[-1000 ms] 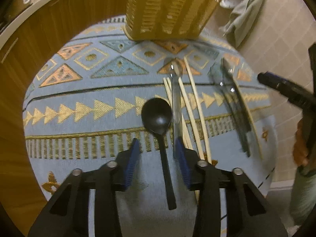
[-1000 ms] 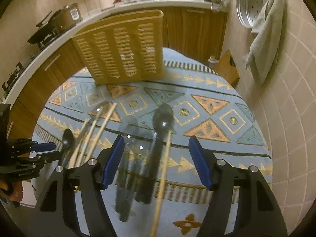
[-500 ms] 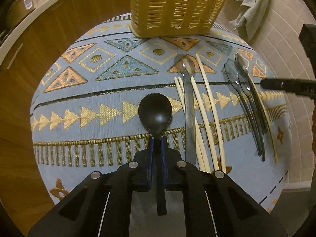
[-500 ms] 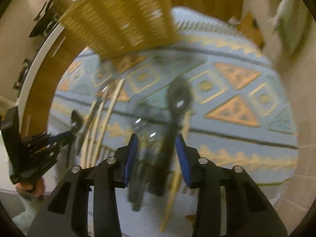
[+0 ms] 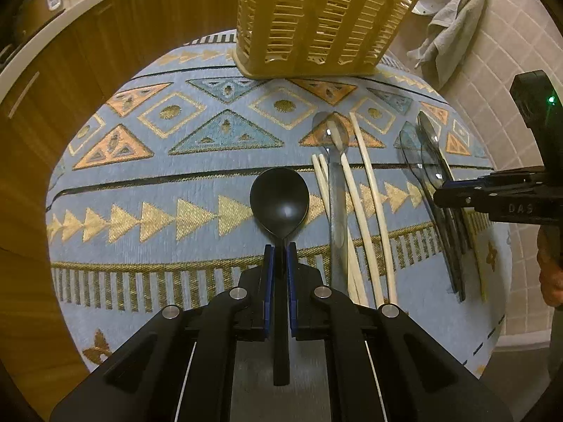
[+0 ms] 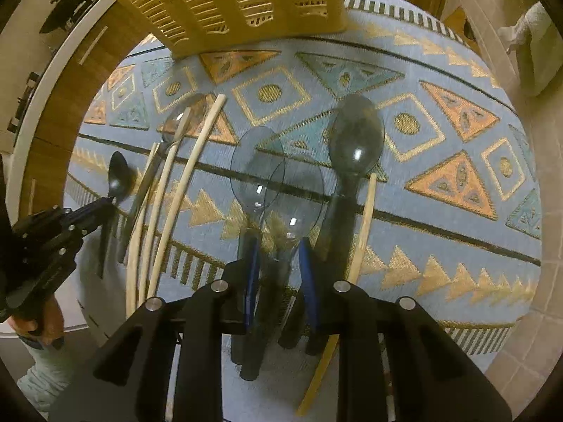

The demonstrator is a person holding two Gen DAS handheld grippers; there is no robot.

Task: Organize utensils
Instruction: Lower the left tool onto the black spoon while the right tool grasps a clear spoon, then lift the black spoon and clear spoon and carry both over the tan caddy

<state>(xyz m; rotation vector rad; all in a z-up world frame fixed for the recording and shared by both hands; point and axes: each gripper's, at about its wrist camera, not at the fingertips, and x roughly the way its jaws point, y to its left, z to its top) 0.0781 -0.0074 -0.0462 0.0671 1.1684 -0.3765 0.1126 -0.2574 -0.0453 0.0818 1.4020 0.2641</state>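
Matte black spoon (image 5: 279,202), teardrop bowl

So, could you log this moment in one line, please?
left gripper: shut on black spoon | right gripper: closing around clear spoon

Both your wrist cameras are looking forward and down along their tongs, sitting close above the worktop (image 5: 147,190). Both are facing the yellow basket (image 5: 316,21) beyond the tips, sharing it and each other's tongs.
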